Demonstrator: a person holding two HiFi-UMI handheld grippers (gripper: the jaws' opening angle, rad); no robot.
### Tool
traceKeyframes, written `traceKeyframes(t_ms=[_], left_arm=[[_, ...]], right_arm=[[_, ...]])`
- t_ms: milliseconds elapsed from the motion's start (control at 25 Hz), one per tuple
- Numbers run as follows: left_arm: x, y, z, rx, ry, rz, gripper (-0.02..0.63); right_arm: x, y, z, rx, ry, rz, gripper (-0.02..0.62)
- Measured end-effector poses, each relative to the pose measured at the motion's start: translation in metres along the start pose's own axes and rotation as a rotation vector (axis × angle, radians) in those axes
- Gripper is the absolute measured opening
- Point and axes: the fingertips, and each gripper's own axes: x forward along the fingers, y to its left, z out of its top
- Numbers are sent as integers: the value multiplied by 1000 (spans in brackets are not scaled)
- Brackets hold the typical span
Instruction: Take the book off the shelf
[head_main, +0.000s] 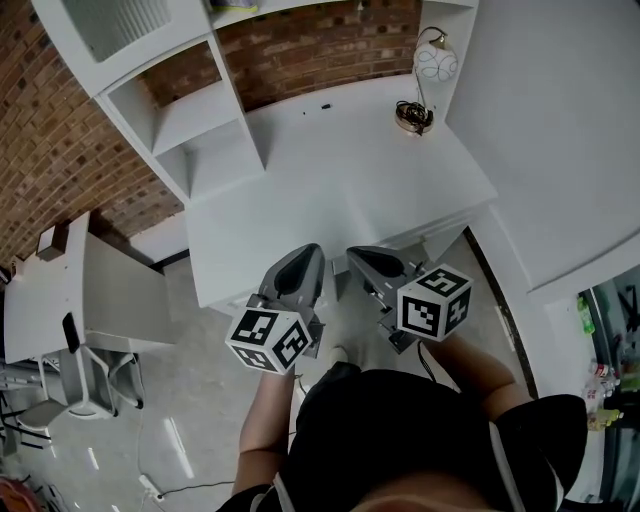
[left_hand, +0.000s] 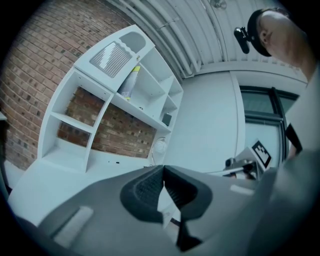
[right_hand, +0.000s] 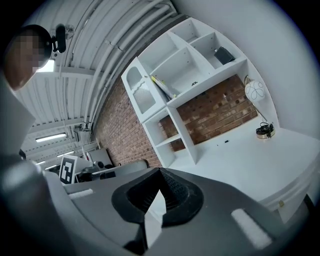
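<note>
The book (left_hand: 129, 83) is thin and yellow-and-white, and it leans tilted in an upper compartment of the white shelf unit (left_hand: 95, 117). The right gripper view shows the book (right_hand: 162, 88) beside a ribbed panel. Both grippers hover in front of the white desk (head_main: 340, 170), well below and away from the book. My left gripper (head_main: 308, 252) has its jaws shut with nothing between them, and its tips (left_hand: 162, 169) meet. My right gripper (head_main: 357, 254) is shut and empty too, its jaws (right_hand: 160, 171) closed together.
A globe lamp (head_main: 435, 62) stands at the desk's back right corner. A small dark box (right_hand: 223, 54) sits in the top right shelf compartment. A white side table (head_main: 55, 300) and a chair (head_main: 95, 375) stand to the left on the floor. Brick wall lies behind.
</note>
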Motion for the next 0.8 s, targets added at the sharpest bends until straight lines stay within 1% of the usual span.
traceKeyframes(t_ms=[320,480,600,720,800], left_arm=[[2,46,9,0,18,-29,6],[3,75,12,-27,21,-20,6],[12,82,12,-49,23,-28,6],[26,87,14,-39,30,-36,6],[37,93,20,-34,24,-33,6]], right_arm=[[49,-2,10,-12,8,-29,-2],[71,-3,19,-22,1,-42,-2],[78,-11,26,-26,-1,-53,-2],[86,-26,34,-23,-6,-66,-2],[93,-35,43,-23,-14,-59,-2]])
